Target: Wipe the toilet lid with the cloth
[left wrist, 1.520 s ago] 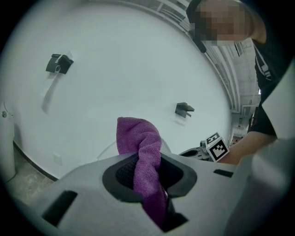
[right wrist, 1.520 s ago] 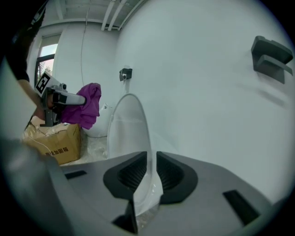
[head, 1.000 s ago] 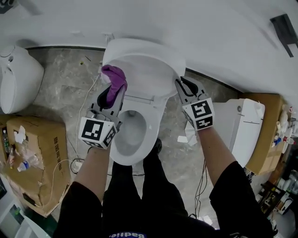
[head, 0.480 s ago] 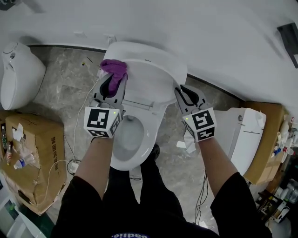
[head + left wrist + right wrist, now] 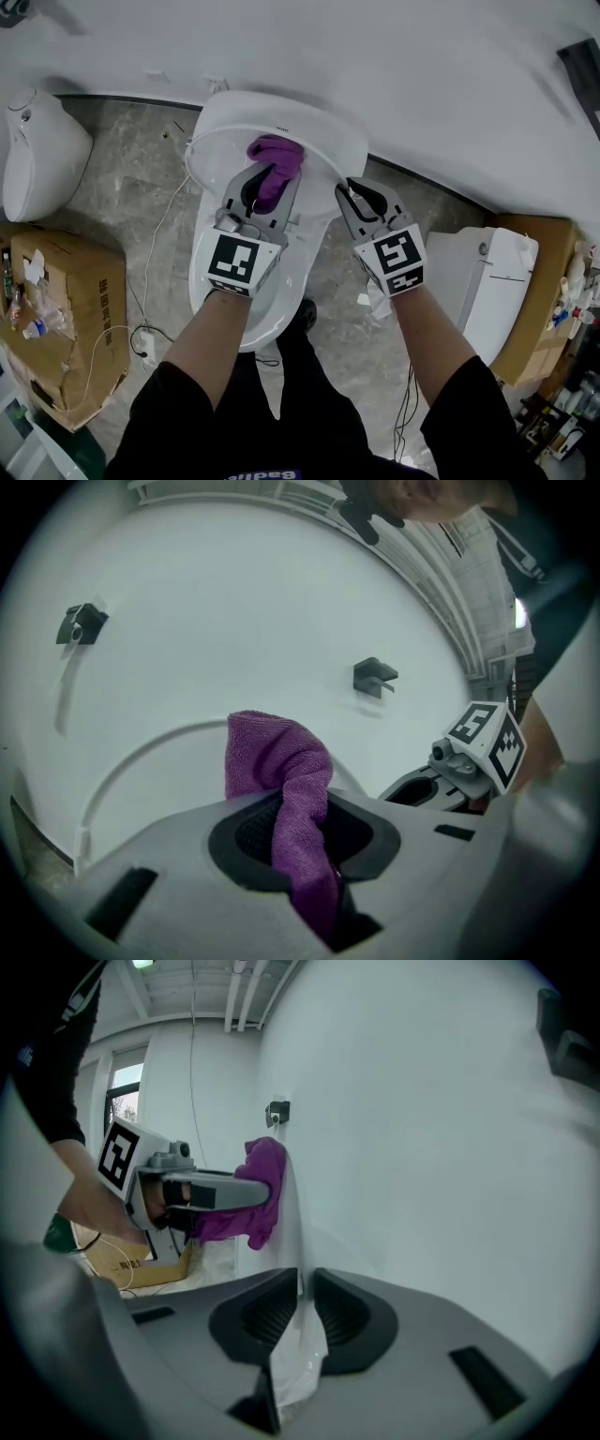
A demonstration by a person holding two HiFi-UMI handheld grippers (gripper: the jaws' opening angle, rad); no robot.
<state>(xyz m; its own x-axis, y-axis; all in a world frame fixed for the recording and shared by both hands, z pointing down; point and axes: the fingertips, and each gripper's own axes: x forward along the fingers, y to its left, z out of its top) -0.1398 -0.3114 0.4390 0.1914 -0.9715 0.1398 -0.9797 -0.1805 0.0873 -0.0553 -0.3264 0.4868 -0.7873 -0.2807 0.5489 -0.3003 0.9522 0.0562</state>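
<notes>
Left gripper (image 5: pixel 272 180) is clamped shut on a fold of the cloth (image 5: pixel 278 155), with the purple wad sticking out past the tips and pressed on the lid (image 5: pixel 220 150), upper middle of its face. Right gripper (image 5: pixel 351 195) is closed down on the lid's thin right edge (image 5: pixel 298 1293), steadying it half-raised; nothing else is between its jaws. Main risk, as I see it, is the right pinch: it's a narrow bite on a slick, thin plastic edge, so a hard wipe stroke from the left could lever the lid out of it, and the lid would then slam down on the toilet (image 5: pixel 204 281) or swing back to the wall. Second risk is that the cloth is held by one fold only. Drag across the lid could pull it out of the jaws, and it would likely drop into the bowl. Third is that if the wad rolls back under pressure, the hard jaw tips would scrape bare plastic instead of wiping. Pressing towards the right gripper rather than away from it looks safer, with light strokes. Can't tell how much of the lid is already done.
</notes>
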